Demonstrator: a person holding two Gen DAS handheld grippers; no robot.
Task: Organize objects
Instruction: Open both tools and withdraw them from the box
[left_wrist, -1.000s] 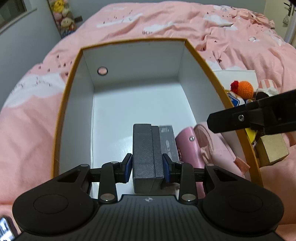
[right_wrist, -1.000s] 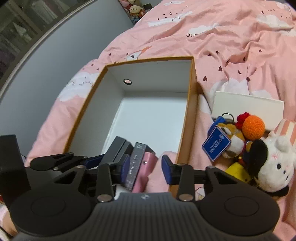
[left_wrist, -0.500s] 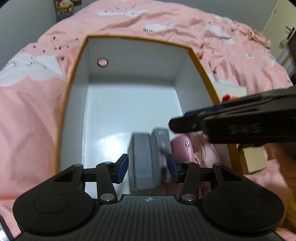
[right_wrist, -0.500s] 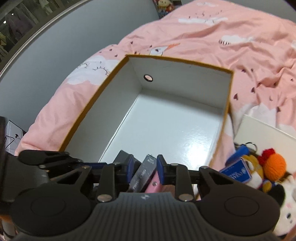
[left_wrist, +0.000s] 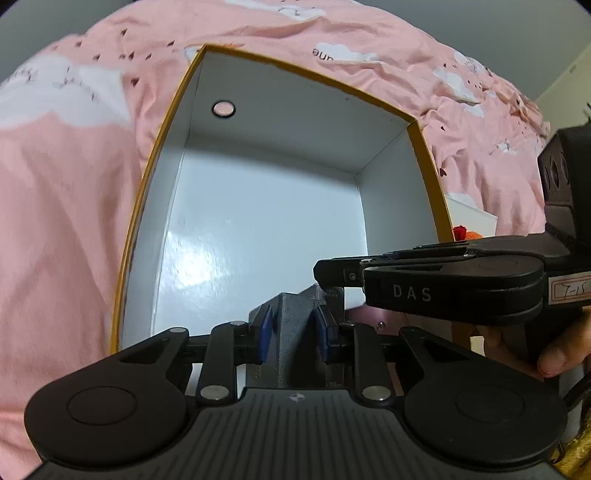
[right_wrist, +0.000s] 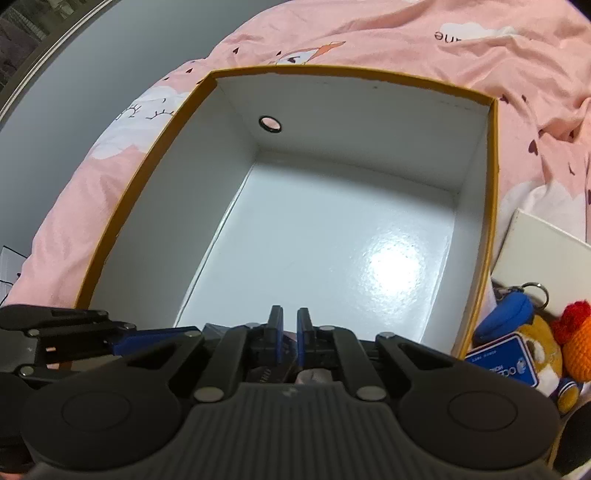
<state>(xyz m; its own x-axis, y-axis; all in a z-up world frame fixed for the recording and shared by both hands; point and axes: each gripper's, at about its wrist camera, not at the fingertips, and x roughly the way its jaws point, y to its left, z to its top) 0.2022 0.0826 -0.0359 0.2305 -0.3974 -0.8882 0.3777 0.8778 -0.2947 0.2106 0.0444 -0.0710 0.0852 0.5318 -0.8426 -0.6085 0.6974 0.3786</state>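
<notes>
An open box with an orange rim (left_wrist: 159, 177) and white inside lies on the pink bedding. At its near end stand a dark grey box (left_wrist: 291, 321), a dark card box (left_wrist: 330, 293) and a pink pouch (left_wrist: 373, 317). My left gripper (left_wrist: 292, 332) is closing, and its blue pads press on both sides of the grey box. My right gripper (right_wrist: 290, 332) reaches in from the right just above the card box and the pouch (right_wrist: 310, 374). Its jaws are closing and almost together. I cannot make out anything between them.
Right of the orange box lie a flat white box (right_wrist: 543, 251), a blue pouch on a key ring (right_wrist: 506, 317), a blue tag (right_wrist: 506, 365) and an orange knitted ball (right_wrist: 580, 347). A hand (left_wrist: 554, 354) holds the right gripper. Most of the box floor (right_wrist: 332, 240) is bare.
The left jaws opened off the grey box, then closed on it again. The right jaws narrowed from open to almost together as that gripper came down over the near end of the box.
</notes>
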